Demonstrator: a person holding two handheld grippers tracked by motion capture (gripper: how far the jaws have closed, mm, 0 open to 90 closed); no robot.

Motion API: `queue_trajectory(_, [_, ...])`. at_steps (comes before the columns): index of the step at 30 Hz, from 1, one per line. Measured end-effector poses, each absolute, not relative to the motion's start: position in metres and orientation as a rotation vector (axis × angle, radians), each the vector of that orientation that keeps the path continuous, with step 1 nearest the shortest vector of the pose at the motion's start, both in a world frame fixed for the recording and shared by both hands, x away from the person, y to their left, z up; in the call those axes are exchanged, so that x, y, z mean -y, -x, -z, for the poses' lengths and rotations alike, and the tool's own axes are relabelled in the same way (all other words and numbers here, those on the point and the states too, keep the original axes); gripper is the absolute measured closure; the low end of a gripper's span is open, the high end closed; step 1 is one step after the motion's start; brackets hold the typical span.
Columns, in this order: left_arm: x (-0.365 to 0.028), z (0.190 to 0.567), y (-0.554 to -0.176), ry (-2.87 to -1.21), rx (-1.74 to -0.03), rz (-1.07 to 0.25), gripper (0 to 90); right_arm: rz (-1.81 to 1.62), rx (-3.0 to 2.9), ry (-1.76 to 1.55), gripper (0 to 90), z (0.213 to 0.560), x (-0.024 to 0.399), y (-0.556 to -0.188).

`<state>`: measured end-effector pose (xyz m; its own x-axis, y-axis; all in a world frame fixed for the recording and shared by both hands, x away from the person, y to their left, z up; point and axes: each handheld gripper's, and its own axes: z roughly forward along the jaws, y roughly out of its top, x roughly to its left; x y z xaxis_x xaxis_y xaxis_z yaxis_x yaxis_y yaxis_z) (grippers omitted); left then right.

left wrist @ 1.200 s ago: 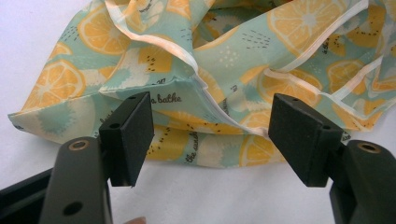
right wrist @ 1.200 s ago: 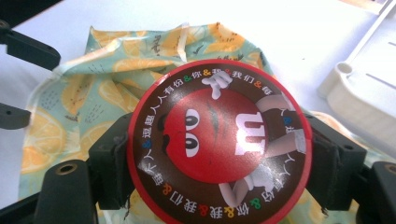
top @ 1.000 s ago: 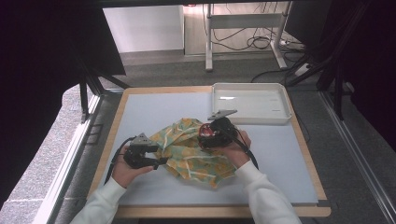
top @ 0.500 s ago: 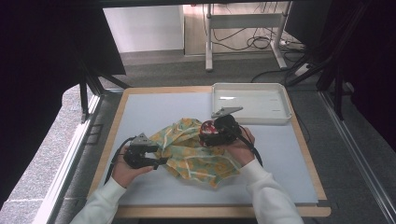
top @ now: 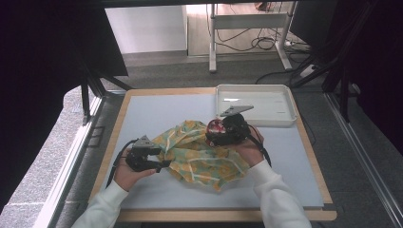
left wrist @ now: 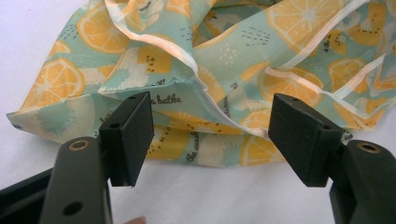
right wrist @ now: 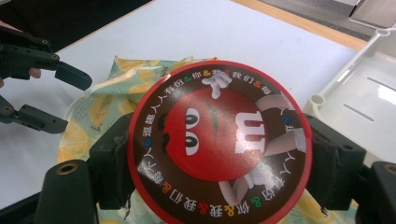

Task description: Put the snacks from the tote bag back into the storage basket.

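A mint cloth with orange-slice print (top: 199, 154) lies crumpled on the mat. My left gripper (top: 163, 164) is at the cloth's left edge. Its jaws stand open, with a folded hem of the cloth (left wrist: 224, 56) just ahead of the pads (left wrist: 133, 135) and nothing pinched. My right gripper (top: 219, 134) is over the cloth's far right part, shut on a round tin (top: 216, 128). The tin's red-rimmed lid (right wrist: 205, 140) shows a red candy character, and the jaws press on its two sides. In the right gripper view the open left gripper (right wrist: 70, 100) shows farther off.
An empty white tray (top: 280, 102) stands at the back right of the pale blue mat (top: 157, 111), close behind the right gripper. The table's wooden rim (top: 223, 214) runs along the front. A tray corner (right wrist: 369, 102) appears beside the tin.
The right gripper with the tin has shifted slightly away from the person, toward the tray. The left gripper and the cloth have not moved.
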<state>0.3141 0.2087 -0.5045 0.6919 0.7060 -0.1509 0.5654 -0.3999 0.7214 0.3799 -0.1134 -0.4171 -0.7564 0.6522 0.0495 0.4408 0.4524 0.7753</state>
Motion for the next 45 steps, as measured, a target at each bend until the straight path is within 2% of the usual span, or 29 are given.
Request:
queue_trajectory(25, [-0.209, 0.504, -0.314, -2.114, -0.966, -0.23, 31.8, -1.224, -2.394, -0.972, 23.3, 0.407, 0.13, -0.397])
queue_trajectory(45, [-0.208, 0.503, -0.314, -2.111, -0.963, -0.226, 31.8, -1.203, -2.372, -0.971, 23.3, 0.39, 0.132, -0.427])
